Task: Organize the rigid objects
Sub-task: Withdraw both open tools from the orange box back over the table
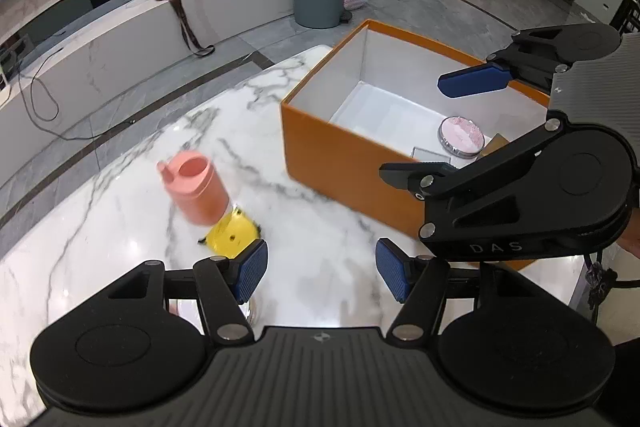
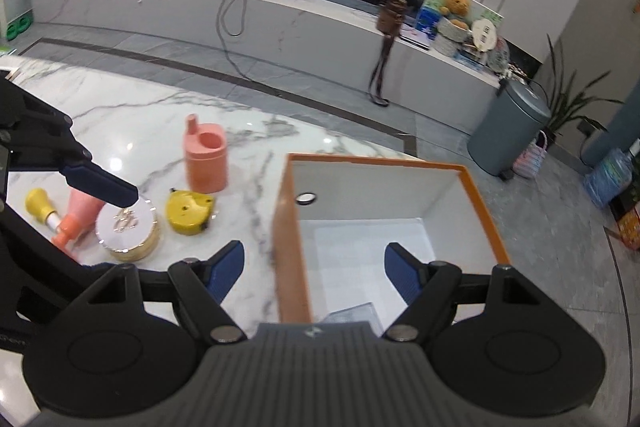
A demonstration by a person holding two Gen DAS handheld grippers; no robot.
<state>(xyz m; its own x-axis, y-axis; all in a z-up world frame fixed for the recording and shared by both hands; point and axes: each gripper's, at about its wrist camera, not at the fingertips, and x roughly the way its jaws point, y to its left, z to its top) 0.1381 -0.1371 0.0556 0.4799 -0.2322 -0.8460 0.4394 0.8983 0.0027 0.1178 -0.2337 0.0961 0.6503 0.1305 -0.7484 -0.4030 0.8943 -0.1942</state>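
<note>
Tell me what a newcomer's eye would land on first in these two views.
The open orange box on the marble table, mostly bare inside apart from a round pink tin in one corner. Then the loose items to its left: a pink cup, a yellow tape measure and a round cream compact. Both the left gripper and the right gripper are open and empty.

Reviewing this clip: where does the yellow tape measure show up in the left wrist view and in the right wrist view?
Left wrist view: yellow tape measure lies low and left of centre, just beyond the left gripper's left pad.
Right wrist view: tape measure lies left of centre, beside the round gold-rimmed case.
Shared landmark: the pink cup stands right behind it on the marble table.
</note>
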